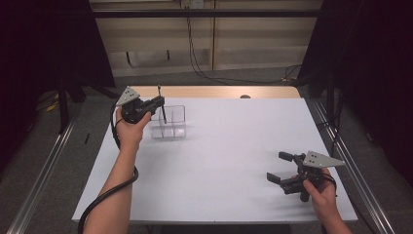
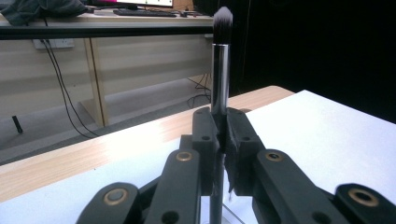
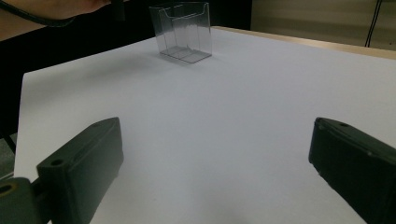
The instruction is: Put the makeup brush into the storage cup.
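Observation:
A makeup brush (image 2: 220,70) with a silver ferrule and a dark, white-tipped head stands upright between the jaws of my left gripper (image 2: 222,140), which is shut on its handle. From above, the brush (image 1: 161,105) hangs over the left part of a clear plastic divided holder (image 1: 170,123), and the left gripper (image 1: 157,104) is level with the holder's top at its left side. My right gripper (image 1: 282,166) rests low over the table's near right, jaws wide apart and nothing between them. The holder (image 3: 183,31) stands far ahead of it.
A white sheet covers the table (image 1: 229,161), with a strip of bare wood (image 1: 214,91) along the far edge. Cables (image 1: 204,68) trail on the floor behind. Dark curtains flank both sides.

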Tool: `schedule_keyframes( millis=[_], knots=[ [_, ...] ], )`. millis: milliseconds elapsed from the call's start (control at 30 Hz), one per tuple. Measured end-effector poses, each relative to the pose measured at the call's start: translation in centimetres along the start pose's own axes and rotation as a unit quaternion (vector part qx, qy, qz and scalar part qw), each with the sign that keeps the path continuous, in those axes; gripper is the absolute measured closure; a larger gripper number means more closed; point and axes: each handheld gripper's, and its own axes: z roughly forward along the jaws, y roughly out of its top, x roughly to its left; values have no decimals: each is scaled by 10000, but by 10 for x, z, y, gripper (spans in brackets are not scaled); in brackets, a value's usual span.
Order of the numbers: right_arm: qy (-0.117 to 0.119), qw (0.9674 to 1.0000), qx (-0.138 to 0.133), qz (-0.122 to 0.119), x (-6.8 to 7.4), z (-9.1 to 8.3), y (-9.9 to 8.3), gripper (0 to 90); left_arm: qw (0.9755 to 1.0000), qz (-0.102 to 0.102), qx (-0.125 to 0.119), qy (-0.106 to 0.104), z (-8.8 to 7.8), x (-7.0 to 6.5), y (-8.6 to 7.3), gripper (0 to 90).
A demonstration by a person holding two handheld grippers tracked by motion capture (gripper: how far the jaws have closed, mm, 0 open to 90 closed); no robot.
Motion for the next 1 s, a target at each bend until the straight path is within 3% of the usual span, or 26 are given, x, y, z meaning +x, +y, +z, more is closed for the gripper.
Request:
schedule_keyframes(
  millis=[333, 433, 700, 1000],
  knots=[
    [-3, 10000, -6, -8, 0, 0, 0, 24, 10000, -45, 29, -3, -3, 0, 0, 830],
    [5, 10000, -1, -9, 0, 0, 0, 24, 9999, -132, -78, -23, -5, 0, 0, 705],
    [2, 10000, -10, 9, 1, 1, 0, 24, 9998, -198, -29, -53, -10, -1, 1, 385],
    [17, 10000, 21, 4, 1, 1, 0, 24, 9994, -328, 31, -75, -13, -1, -3, 184]
  ],
)
